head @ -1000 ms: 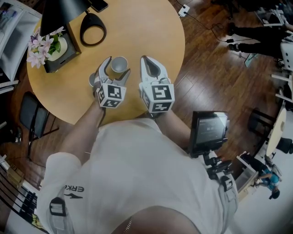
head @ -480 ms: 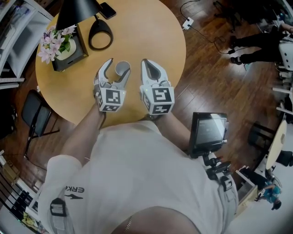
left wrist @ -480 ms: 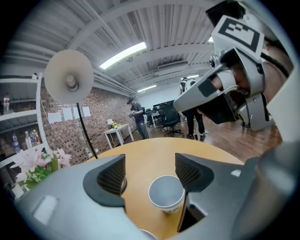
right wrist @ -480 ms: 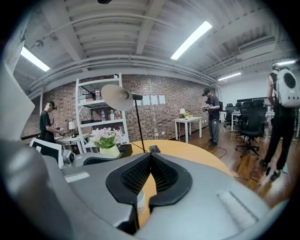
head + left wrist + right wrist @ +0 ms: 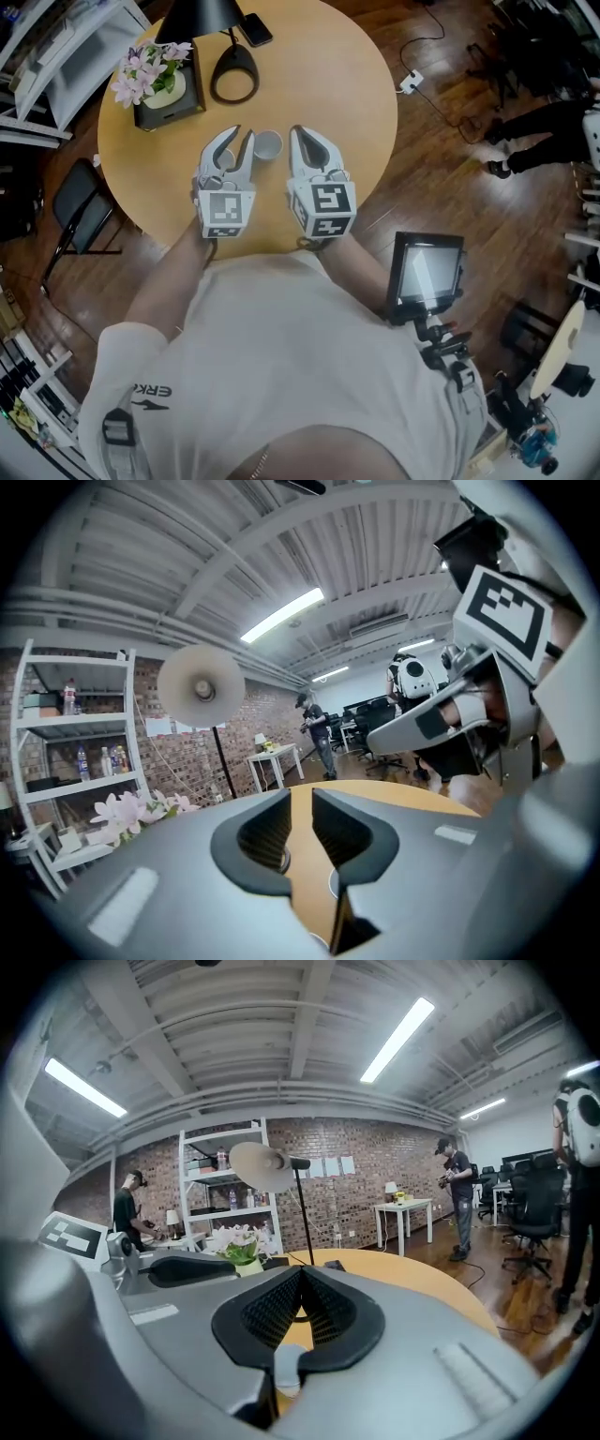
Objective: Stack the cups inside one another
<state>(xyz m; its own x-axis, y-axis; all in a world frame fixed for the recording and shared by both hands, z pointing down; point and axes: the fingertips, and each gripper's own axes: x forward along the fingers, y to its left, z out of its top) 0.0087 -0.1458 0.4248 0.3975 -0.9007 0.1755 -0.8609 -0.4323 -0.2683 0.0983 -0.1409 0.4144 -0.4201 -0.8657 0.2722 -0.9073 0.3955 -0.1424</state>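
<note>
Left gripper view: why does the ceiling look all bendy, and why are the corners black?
Left gripper view: the wide-angle lens bows the ceiling and the shelf into curves, and its round picture leaves the corners dark. Right gripper view: it has the same bending, and the strip light glares plain white. Head view: it is evenly lit, and the round table looks sharp.

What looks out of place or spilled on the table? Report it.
Nothing stands out. The cup stands upright on the table, nothing is spilled, and the lamp and flowers stand upright near the far edge.
</note>
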